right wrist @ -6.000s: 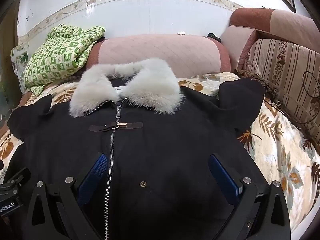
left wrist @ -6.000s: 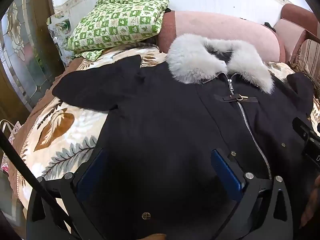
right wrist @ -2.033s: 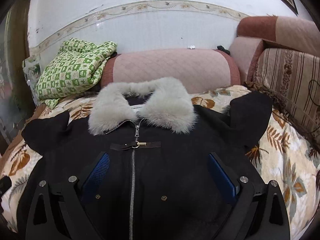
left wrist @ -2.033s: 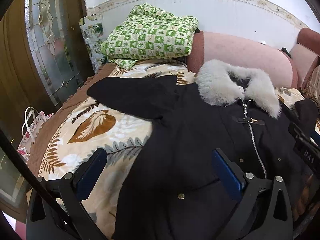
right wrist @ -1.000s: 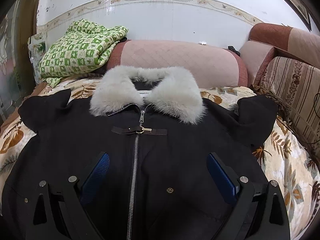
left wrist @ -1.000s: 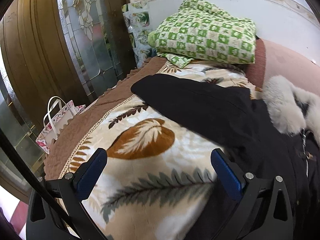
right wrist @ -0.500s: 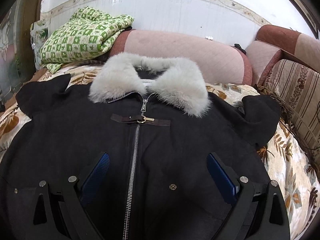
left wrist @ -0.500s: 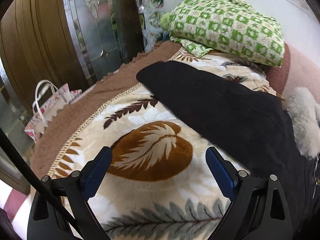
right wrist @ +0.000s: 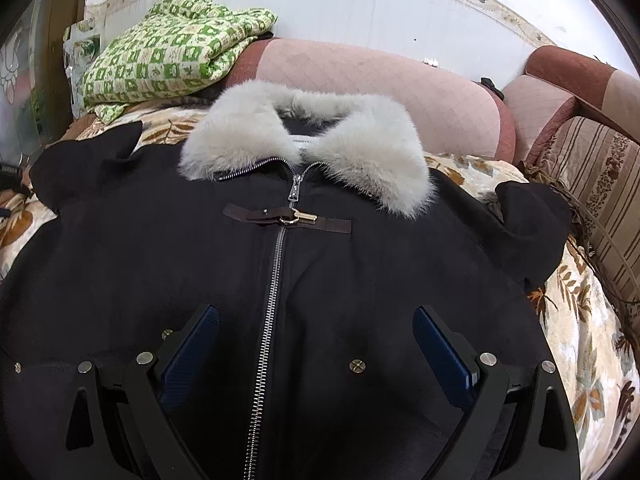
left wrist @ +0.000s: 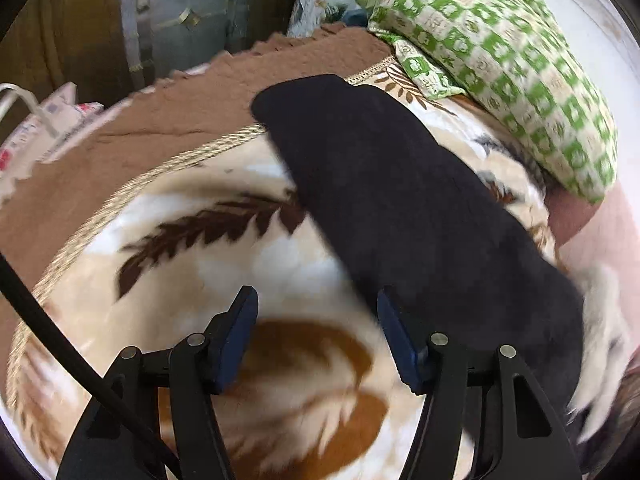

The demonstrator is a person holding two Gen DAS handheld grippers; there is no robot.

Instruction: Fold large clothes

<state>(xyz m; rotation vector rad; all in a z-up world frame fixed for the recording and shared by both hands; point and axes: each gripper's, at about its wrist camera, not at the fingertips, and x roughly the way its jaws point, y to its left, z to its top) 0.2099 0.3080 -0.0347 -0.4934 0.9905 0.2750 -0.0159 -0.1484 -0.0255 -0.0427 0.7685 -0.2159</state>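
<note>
A: Since the coat (right wrist: 160,248) lies zipped, front up, flat on the bed (right wrist: 580,320), a sleeve (left wrist: 380,184) goes first?
B: Likely. Left gripper (left wrist: 316,336) beside it, jaws just narrowing, nothing between. Right gripper (right wrist: 316,344) wide open over the hem.
A: Fabric?
B: Matte black, fur collar (right wrist: 308,136), metal zip (right wrist: 276,264). Fleecy leaf-print blanket (left wrist: 200,264) underneath.

The left gripper (left wrist: 314,334) points down over the leaf-print blanket (left wrist: 208,264), its jaws just closing and now partway in, with only blanket between them. The right blue pad (left wrist: 394,346) sits at the edge of the black coat sleeve (left wrist: 384,184), whose cuff reaches the blanket's brown border (left wrist: 140,120). A green checked quilt (left wrist: 500,52) lies at the far corner.
</note>
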